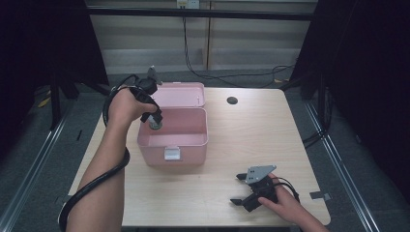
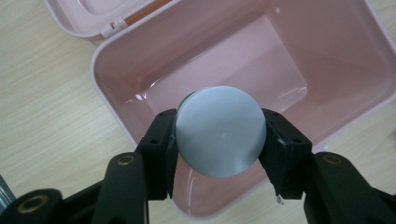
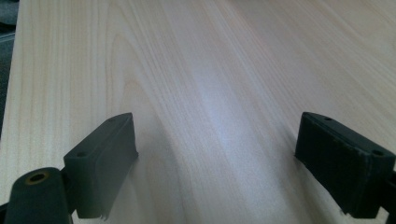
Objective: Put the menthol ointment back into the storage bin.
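An open pink box [image 1: 174, 137] stands on the wooden table [image 1: 251, 130], its lid [image 1: 180, 93] folded back behind it. My left gripper [image 1: 155, 121] points down over the box's left side, shut on a round can [image 1: 155, 123]. In the left gripper view the can's grey flat end [image 2: 219, 130] faces the camera with a green edge behind it, both black pads [image 2: 161, 140] pressed to its sides, above the bare pink box interior [image 2: 243, 65]. My right gripper [image 1: 237, 189] lies near the table's front right, open, with nothing between its wide-apart fingers [image 3: 105, 154].
A dark round cable hole [image 1: 232, 100] sits in the table behind the box. The box has a white latch [image 1: 172, 153] on its front wall. Black cables run on the floor beyond the table's far edge.
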`<action>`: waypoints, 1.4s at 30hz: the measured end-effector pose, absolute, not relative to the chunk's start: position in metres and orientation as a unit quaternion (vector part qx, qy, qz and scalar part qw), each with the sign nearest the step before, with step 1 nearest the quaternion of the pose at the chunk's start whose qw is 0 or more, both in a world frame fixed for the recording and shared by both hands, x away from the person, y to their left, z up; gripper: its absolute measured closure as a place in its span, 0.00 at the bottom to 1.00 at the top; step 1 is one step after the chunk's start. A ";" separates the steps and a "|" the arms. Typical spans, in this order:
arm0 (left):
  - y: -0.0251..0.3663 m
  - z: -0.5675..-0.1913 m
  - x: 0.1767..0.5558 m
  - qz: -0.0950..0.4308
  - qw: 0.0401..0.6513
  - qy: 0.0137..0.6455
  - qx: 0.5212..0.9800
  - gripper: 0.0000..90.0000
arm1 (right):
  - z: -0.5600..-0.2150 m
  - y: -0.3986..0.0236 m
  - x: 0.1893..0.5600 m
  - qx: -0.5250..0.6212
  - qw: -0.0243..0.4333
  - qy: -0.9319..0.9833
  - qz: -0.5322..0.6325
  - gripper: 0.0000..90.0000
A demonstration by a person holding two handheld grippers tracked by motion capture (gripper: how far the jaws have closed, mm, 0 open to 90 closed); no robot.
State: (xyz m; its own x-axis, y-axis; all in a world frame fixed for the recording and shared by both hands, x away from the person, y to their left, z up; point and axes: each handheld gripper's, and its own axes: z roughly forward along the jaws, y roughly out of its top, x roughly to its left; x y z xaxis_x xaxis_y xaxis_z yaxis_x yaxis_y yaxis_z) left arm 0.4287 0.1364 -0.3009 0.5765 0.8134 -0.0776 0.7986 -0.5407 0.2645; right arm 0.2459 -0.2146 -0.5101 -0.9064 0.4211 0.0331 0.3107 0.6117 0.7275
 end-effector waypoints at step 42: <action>0.119 -0.375 0.460 0.032 0.129 0.524 0.841 0.56 | -0.510 -0.215 0.246 0.203 0.074 0.895 0.390 0.13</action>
